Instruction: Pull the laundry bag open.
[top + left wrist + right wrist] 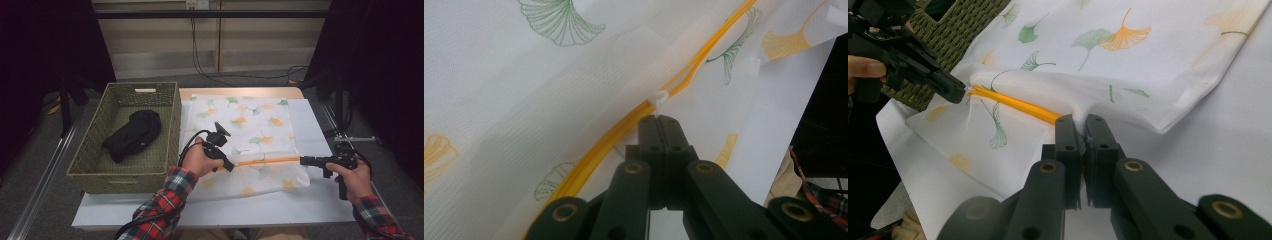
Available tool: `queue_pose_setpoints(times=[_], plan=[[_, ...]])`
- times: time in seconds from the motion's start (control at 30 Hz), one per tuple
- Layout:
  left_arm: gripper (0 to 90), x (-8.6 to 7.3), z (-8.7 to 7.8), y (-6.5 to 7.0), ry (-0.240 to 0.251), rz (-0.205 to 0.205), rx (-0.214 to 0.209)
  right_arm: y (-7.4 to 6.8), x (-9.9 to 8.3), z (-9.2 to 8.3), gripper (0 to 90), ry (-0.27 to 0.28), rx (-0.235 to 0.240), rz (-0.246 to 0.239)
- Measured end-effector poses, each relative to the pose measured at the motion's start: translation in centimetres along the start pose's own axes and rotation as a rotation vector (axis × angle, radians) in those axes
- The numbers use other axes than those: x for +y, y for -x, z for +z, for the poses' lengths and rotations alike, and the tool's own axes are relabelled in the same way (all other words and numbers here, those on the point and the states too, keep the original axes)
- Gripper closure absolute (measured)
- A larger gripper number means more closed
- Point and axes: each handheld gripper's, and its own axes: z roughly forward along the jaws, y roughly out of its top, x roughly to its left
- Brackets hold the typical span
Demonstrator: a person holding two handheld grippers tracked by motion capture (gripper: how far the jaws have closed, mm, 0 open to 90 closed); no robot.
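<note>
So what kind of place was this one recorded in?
Probably a lab or recording workspace, not a home: a white table ringed by dark curtains, loose cables across the floor, and a metal rail alongside.

One wicker basket point(125, 170), one black garment point(134, 132), one ginkgo-printed bag point(250, 122), two grippers.

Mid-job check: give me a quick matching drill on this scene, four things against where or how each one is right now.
Things:
1. left gripper
2. right gripper
3. black garment
4. yellow zipper

States:
a. lies in the green woven basket
b. shut on the fabric at the zipper's right end
c. runs across the near part of the leaf-print bag
d. shut at the white zipper slider

Pairs: 1-d, 2-b, 3-a, 4-c
</note>
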Motion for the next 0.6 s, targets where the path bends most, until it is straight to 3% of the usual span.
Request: queue_pose_setpoints(times=[0.03,0.07,0.1,0.17,0.2,0.23,0.33,0.4,0.43,0.5,0.53,0.6], plan=[[90.0,-0.06,0.09,0.22,0.025,-0.032,-0.004,-0.02,-0.02,0.0,86.7,-0.002,0.002,0.0],[90.0,-0.05,0.05,0.27,0.022,-0.034,-0.001,-0.07,-0.03,-0.01,86.7,-0.002,0.0,-0.001],[90.0,-0.02,-0.15,0.12,0.002,-0.011,0.001,-0.09,-0.01,0.0,86.7,-0.001,-0.002,-0.004],[90.0,-0.06,-0.3,-0.02,-0.001,-0.003,0.002,-0.11,0.1,0.0,86.8,0.001,-0.002,-0.004],[90.0,-0.12,-0.21,0.12,0.021,-0.034,0.002,-0.08,0.14,0.02,86.8,0.001,-0.004,-0.003],[90.0,-0.12,-0.38,-0.14,-0.006,-0.002,0.007,-0.08,0.14,0.02,86.8,0.001,-0.004,-0.003],[90.0,-0.21,-0.52,-0.35,-0.017,0.001,0.006,0.0,0.09,-0.01,86.7,-0.002,-0.002,0.002],[90.0,-0.27,-0.47,-0.15,0.003,-0.022,0.008,0.02,0.07,-0.01,86.7,-0.002,-0.002,0.002],[90.0,-0.28,-0.59,-0.34,-0.009,0.001,0.008,0.03,0.07,-0.02,86.7,-0.002,-0.004,0.003],[90.0,-0.33,-0.65,-0.38,-0.014,-0.003,0.003,0.03,0.0,-0.1,86.7,-0.001,-0.002,0.004],[90.0,-0.39,-0.47,-0.11,0.008,-0.042,0.014,-0.01,-0.07,-0.14,86.7,0.0,-0.006,0.005],[90.0,-0.45,-0.51,-0.22,-0.001,-0.044,0.02,0.07,-0.21,-0.33,86.8,0.003,-0.008,0.002]])
